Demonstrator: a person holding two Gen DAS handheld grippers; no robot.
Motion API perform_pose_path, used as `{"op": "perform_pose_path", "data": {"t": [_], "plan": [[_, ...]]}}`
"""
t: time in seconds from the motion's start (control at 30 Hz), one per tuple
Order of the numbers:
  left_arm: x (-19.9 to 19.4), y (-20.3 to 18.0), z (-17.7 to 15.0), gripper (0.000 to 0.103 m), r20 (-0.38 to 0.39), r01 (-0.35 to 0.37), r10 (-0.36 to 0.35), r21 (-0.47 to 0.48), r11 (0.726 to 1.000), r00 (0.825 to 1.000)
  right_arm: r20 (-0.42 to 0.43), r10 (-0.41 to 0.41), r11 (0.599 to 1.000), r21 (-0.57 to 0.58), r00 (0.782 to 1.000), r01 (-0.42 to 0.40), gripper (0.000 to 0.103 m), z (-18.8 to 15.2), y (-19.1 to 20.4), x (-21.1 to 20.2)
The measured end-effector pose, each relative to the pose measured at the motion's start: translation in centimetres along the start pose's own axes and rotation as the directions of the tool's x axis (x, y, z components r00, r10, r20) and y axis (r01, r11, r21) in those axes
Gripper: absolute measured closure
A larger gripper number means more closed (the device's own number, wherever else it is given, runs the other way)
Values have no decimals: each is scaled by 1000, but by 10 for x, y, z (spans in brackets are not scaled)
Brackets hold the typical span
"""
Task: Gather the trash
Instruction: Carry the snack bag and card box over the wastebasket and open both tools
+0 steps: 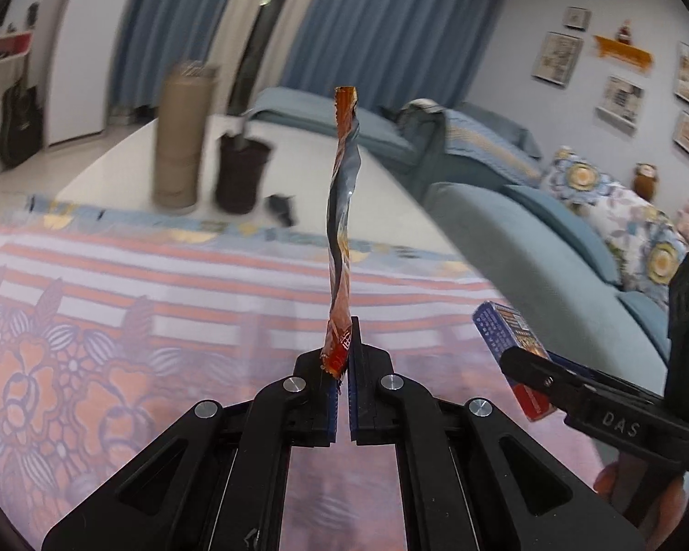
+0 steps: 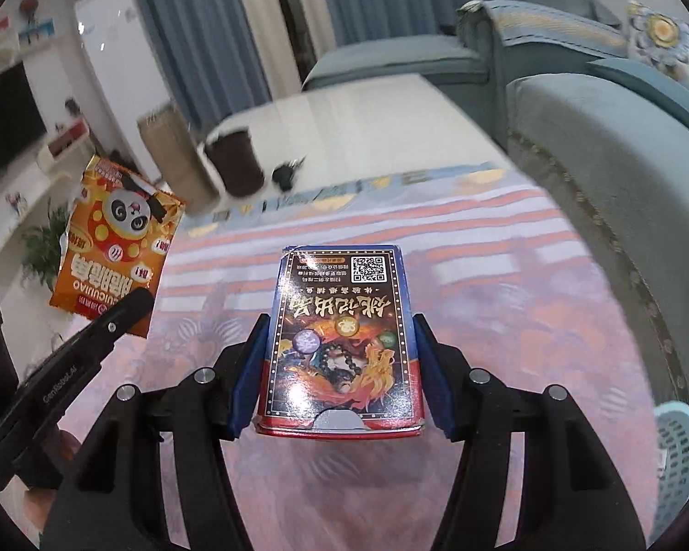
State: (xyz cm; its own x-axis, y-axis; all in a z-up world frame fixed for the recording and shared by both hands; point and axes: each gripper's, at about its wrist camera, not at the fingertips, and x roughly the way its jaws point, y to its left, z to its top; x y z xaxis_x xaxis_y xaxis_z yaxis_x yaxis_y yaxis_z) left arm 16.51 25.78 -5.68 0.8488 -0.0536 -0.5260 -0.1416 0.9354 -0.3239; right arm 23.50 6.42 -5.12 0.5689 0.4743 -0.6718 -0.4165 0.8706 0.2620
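Note:
My left gripper [image 1: 343,362] is shut on an orange snack wrapper [image 1: 342,229], seen edge-on and standing up from the jaws; in the right wrist view the wrapper [image 2: 115,238] shows its panda face at the left. My right gripper [image 2: 340,321] is shut on a blue and red card box [image 2: 344,340], held flat between the blue pads. The box [image 1: 512,344] and right gripper also show at the right of the left wrist view. Both grippers are held above a patterned pink rug [image 1: 115,321].
A teal sofa [image 2: 620,160] runs along the right. A tall beige cylinder [image 1: 181,137], a dark brown bin [image 1: 241,174] and a small dark object [image 1: 282,206] stand on the white floor beyond the rug. A light blue mesh basket [image 2: 677,450] sits at lower right.

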Motion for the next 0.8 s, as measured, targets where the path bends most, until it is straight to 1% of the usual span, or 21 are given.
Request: {"op": "perform_pose_path", "data": {"t": [0.13, 0.23, 0.27, 0.33, 0.43, 0.5, 0.6, 0.63, 0.7, 0.77, 0.8], "plan": [[-23, -47, 4, 102, 15, 70, -71, 51, 996, 997, 80, -2, 998, 56, 997, -2, 47, -1, -30, -56], [-36, -89, 6, 102, 17, 129, -132, 95, 987, 991, 138, -29, 994, 105, 990, 14, 47, -2, -59, -100], [-39, -104, 5, 102, 16, 145, -148, 113, 983, 989, 157, -44, 993, 119, 987, 25, 47, -4, -68, -114], [-43, -137, 1, 102, 5, 180, -183, 151, 972, 983, 197, -102, 986, 147, 975, 73, 47, -11, -92, -145], [-44, -185, -7, 102, -22, 229, -229, 203, 952, 973, 224, -171, 970, 208, 959, 125, 47, -25, -132, -178], [-42, -220, -17, 102, -49, 270, -266, 228, 936, 963, 216, -215, 952, 265, 952, 155, 47, -36, -165, -196], [-37, -257, -32, 102, -86, 309, -296, 262, 914, 951, 183, -231, 918, 367, 956, 152, 47, -56, -214, -215], [-32, -276, -41, 102, -113, 326, -306, 277, 904, 945, 166, -237, 903, 401, 957, 154, 47, -64, -230, -218], [-23, -296, -54, 102, -158, 346, -312, 295, 891, 937, 120, -256, 868, 465, 959, 174, 47, -83, -263, -222], [-9, -319, -72, 102, -217, 365, -307, 320, 874, 927, 76, -255, 841, 509, 964, 183, 47, -99, -285, -219], [0, -332, -83, 102, -256, 378, -304, 332, 864, 918, 43, -250, 821, 539, 967, 188, 47, -110, -299, -216]]}}
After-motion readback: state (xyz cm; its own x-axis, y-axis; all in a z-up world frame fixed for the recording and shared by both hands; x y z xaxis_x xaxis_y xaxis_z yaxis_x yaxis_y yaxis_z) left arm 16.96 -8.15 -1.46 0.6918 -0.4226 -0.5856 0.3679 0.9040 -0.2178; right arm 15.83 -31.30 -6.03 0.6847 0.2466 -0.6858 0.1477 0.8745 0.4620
